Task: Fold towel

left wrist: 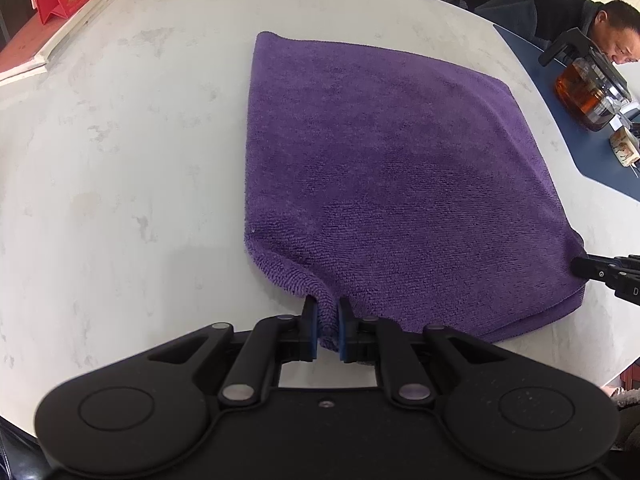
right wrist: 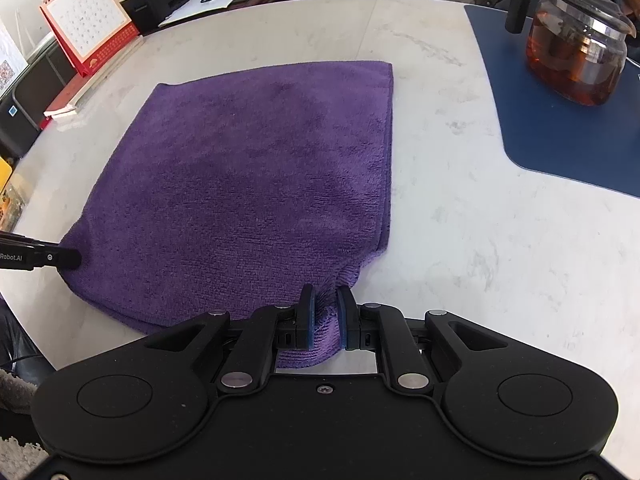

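Left wrist view first: my left gripper [left wrist: 328, 330] has its fingers [left wrist: 310, 330] clamped on the near left corner of the purple towel [left wrist: 380, 168], with a pinch of bunched cloth standing between the blue pads. The towel lies flat on the pale tabletop [left wrist: 120, 160], and its near edge shows more than one layer, so I judge that at least one fold is already in place. At the right margin of this view, the tip of my right gripper [left wrist: 588, 270] meets the towel's other near corner.

Right wrist view next: my right gripper [right wrist: 326, 318] has its fingers [right wrist: 344, 320] clamped on the near right corner of the towel [right wrist: 248, 168], again with a gather of cloth between the pads. The stacked edge runs along the towel's right side. A blue mat [right wrist: 560, 140] carrying a glass teapot [right wrist: 576, 52] lies well apart on the right; a desk calendar [right wrist: 88, 20] stands beyond the towel on the left.

Step in hand, as I judge it: both near corners are secured, ready for the next fold. The next move calls for lifting both corners together, carrying them level over the cloth to the far edge, keeping the two hands evenly spaced so the layers do not skew, and releasing only once the edges line up.
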A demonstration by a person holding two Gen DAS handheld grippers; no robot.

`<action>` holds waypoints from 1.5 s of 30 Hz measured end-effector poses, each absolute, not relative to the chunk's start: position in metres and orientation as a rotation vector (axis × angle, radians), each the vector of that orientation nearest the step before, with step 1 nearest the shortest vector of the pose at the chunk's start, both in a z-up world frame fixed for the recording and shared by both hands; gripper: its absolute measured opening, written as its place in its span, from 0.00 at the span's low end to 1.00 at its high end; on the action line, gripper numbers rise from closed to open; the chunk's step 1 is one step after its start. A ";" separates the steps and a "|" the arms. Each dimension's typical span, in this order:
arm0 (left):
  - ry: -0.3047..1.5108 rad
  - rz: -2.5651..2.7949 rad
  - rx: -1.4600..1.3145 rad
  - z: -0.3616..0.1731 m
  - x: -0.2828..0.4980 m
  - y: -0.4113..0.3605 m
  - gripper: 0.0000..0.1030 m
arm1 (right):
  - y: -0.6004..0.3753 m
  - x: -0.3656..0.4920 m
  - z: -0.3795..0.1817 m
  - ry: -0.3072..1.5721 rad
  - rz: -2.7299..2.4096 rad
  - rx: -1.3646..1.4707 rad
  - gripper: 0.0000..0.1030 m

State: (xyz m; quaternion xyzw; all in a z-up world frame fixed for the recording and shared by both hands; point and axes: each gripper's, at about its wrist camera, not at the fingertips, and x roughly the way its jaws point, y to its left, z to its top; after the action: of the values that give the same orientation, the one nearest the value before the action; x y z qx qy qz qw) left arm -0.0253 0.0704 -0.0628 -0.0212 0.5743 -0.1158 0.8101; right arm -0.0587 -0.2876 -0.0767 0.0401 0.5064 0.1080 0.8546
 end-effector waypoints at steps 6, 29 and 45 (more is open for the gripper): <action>1.242 -0.245 -0.043 -0.065 -0.027 0.073 0.08 | -0.296 -0.065 -0.073 1.079 0.202 0.106 0.15; 1.265 -0.253 -0.031 -0.070 -0.026 0.072 0.09 | -0.296 -0.055 -0.086 1.107 0.201 0.168 0.33; 1.271 -0.264 -0.024 -0.070 -0.026 0.072 0.09 | -0.281 -0.044 -0.073 1.031 0.412 0.316 0.34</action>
State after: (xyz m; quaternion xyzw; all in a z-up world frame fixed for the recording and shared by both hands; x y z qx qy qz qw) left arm -0.0256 0.0716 -0.0702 -0.0110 0.5919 -0.1231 0.7964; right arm -0.0444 -0.2812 -0.0730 0.1492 0.4873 0.1946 0.8381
